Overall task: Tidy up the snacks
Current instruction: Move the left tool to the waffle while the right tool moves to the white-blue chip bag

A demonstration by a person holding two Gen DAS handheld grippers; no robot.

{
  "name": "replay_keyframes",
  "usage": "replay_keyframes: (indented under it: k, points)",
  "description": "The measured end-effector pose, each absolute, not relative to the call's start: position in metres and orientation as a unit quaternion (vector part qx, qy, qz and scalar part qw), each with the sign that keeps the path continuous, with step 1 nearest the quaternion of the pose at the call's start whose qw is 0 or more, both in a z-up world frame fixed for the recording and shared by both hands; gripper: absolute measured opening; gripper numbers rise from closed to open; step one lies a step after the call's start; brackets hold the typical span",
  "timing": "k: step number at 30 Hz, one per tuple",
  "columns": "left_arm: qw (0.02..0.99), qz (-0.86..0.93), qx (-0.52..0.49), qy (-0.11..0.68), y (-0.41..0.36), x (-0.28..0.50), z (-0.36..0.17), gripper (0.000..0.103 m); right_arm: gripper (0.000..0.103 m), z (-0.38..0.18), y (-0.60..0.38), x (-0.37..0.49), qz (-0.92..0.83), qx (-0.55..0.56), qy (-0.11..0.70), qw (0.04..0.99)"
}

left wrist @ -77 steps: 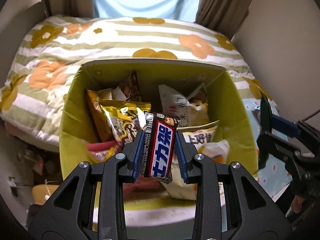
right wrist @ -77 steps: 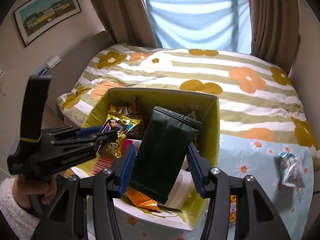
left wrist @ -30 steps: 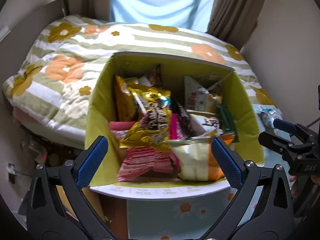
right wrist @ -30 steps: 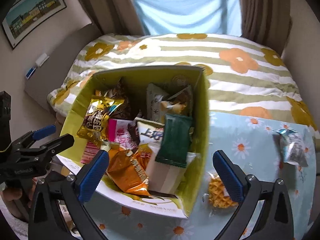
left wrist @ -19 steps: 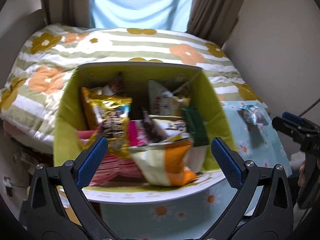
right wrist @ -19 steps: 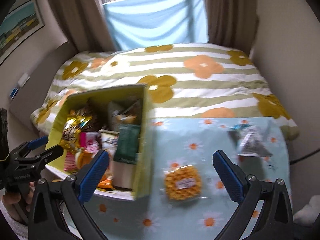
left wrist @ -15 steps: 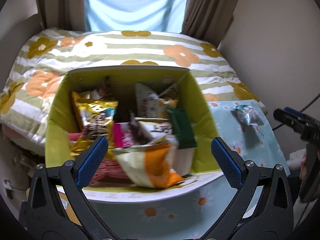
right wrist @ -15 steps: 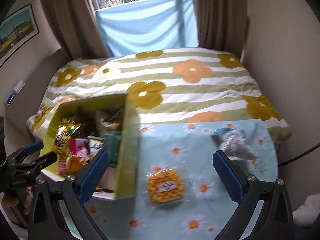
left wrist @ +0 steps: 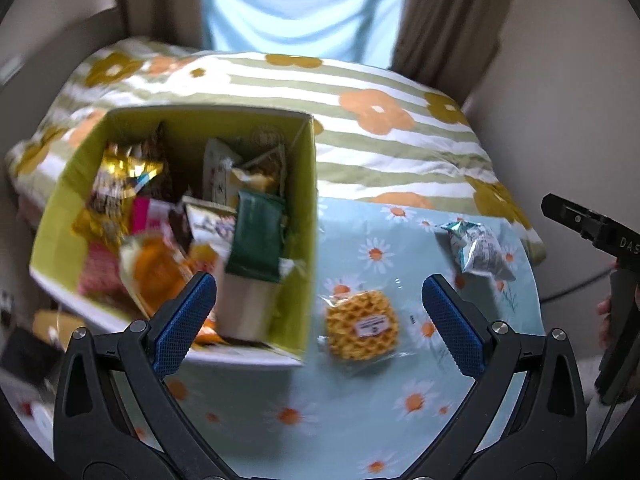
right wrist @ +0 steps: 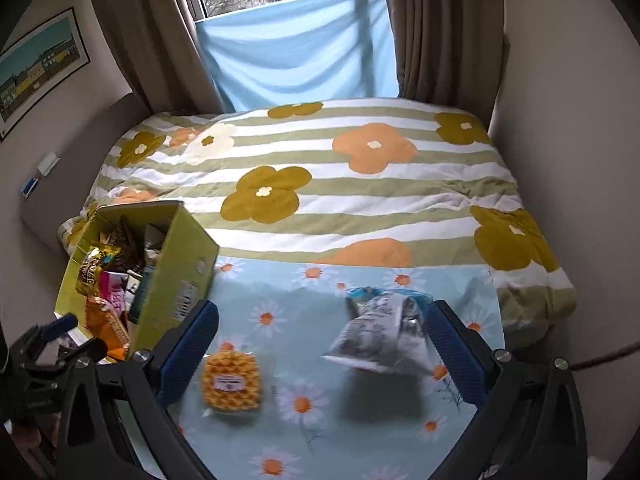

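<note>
Left gripper (left wrist: 319, 306): jaws spread wide, nothing between the blue pads, held above the daisy-print cloth (left wrist: 304, 412).

Right gripper (right wrist: 320, 342): jaws likewise spread wide and empty; also visible at the 3 o'clock edge of the left wrist view.

Yellow-green box (left wrist: 308, 240): open top, standing on the cloth at 10 o'clock in the left wrist view and at 9 o'clock in the right wrist view. Contents packed close: dark green packet (left wrist: 256, 236) upright against the right-hand wall, orange bag (left wrist: 156, 272) at the near side, gold foil bag (left wrist: 120, 172) towards the far left corner, pink packet (left wrist: 148, 212) between them. Other wrappers behind are too blurred to name.

Waffle pack (left wrist: 362, 330): round, golden, clear-wrapped with a small label, lying flat on the cloth just beside the box's right wall, between the left gripper's pads in view.

Silver snack bag (right wrist: 380, 332): crumpled, blue at its top edge, on the cloth at 1 o'clock from the waffle pack, apart from it.

Flowered striped duvet (right wrist: 320, 200): lies beyond the cloth at 12 o'clock.
</note>
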State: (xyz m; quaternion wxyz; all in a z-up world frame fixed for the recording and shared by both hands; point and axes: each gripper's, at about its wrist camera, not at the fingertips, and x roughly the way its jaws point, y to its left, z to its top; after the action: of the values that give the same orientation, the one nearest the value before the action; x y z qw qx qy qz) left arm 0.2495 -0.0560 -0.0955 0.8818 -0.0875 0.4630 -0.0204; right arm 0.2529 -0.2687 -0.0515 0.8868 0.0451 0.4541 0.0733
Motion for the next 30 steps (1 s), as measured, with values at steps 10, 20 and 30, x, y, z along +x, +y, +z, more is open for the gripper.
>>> replay_keyframes:
  k: [10,20,30]
  points:
    - [0.86,0.063,-0.106,0.495,-0.117,0.229,-0.155,0.102,0.103,-0.117,-0.313,0.29,0.093,0.073,0.514,0.85]
    - [0.834,0.077,-0.095,0.538,-0.157,0.245,-0.219,0.102,0.103,-0.16,-0.325,0.306,0.101,0.065,0.551,0.826]
    - [0.806,0.128,-0.075,0.574,-0.16,0.286,-0.258,0.102,0.103,-0.174,-0.333,0.32,0.105,0.074,0.557,0.82]
